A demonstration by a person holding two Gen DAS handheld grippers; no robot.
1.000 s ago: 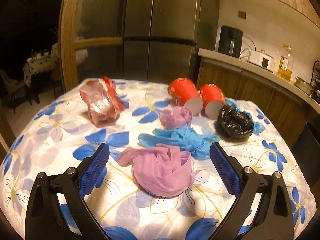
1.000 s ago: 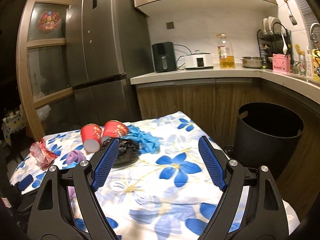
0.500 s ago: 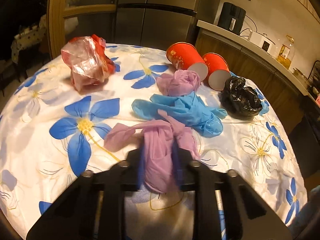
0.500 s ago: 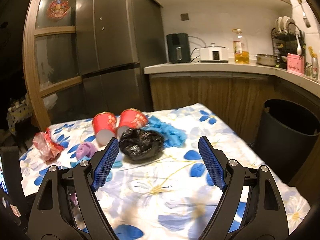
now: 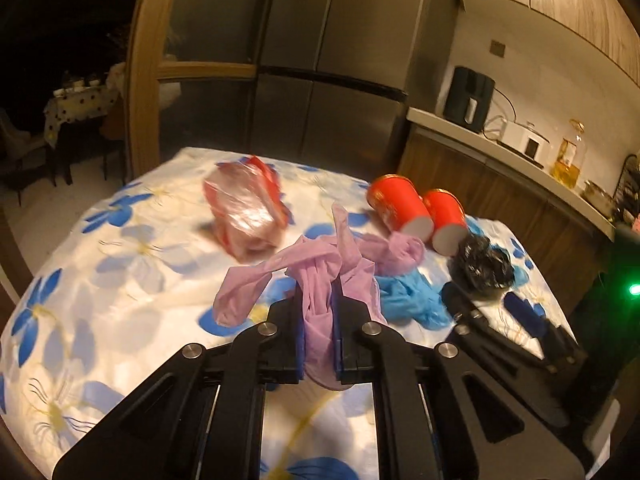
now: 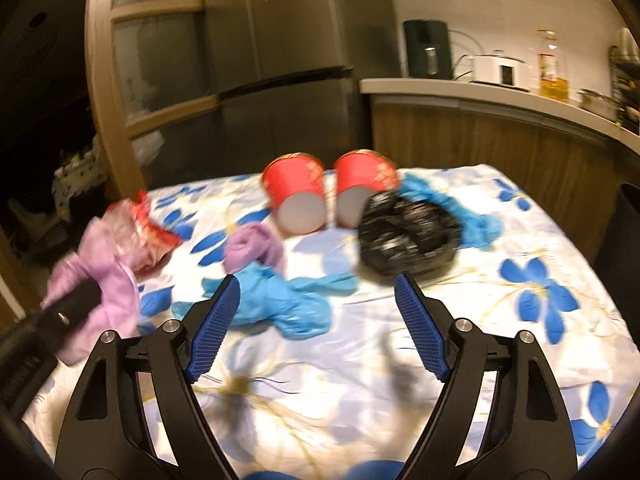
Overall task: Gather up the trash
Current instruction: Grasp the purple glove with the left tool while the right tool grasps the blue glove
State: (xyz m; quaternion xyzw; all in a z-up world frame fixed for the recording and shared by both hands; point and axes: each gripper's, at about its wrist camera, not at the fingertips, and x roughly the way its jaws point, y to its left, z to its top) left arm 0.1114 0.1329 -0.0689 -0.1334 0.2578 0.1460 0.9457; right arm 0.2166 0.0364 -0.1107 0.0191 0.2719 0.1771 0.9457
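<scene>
My left gripper (image 5: pixel 318 300) is shut on a purple glove (image 5: pixel 316 280) and holds it lifted above the flowered table (image 5: pixel 120 272); it also shows in the right wrist view (image 6: pixel 100 292). My right gripper (image 6: pixel 316 300) is open and empty, just short of a crumpled black bag (image 6: pixel 404 236) and a blue glove (image 6: pixel 280 304). A second purple glove (image 6: pixel 252 246), two red cups (image 6: pixel 298 192) on their sides and a red-and-clear plastic bag (image 5: pixel 244 208) lie on the table.
Another blue glove (image 6: pixel 452 208) lies behind the black bag. A black bin (image 6: pixel 624 232) stands past the table's right edge. A fridge (image 5: pixel 328 64) and a wooden counter (image 5: pixel 500 184) with appliances stand behind the table.
My left gripper closed on the purple glove and lifted it off the table. My right gripper moved forward and left toward the black bag and the blue glove, still open.
</scene>
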